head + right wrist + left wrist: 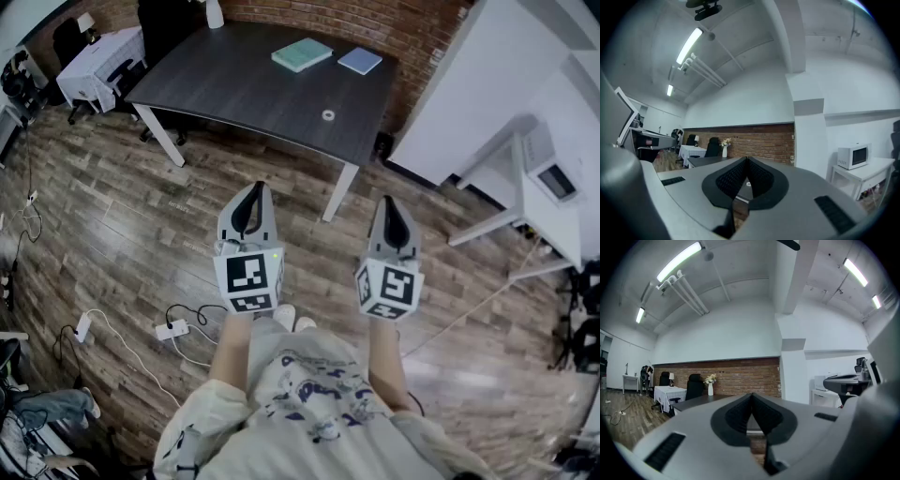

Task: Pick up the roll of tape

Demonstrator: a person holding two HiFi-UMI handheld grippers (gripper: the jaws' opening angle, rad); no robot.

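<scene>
The roll of tape (pixel 328 115) is a small pale ring lying flat on the dark table (pixel 234 84), near its front right edge. Both grippers are held level over the wooden floor, short of the table and pointing toward it. My left gripper (pixel 258 186) has its jaws closed together with nothing between them; in the left gripper view the left gripper (pixel 751 395) shows its dark pads meeting at the tip. My right gripper (pixel 387 199) is also shut and empty, and beyond the right gripper (pixel 746 160) a small white spot on the table (pixel 708 161) shows, likely the tape.
Two thin books (pixel 302 53) (pixel 360 61) lie at the table's far side, and a white vase (pixel 215 11) stands at its back edge. A white-covered table (pixel 98 61) sits at far left. A white desk with a microwave (pixel 553 178) stands at right. Cables and a power strip (pixel 173 328) lie on the floor.
</scene>
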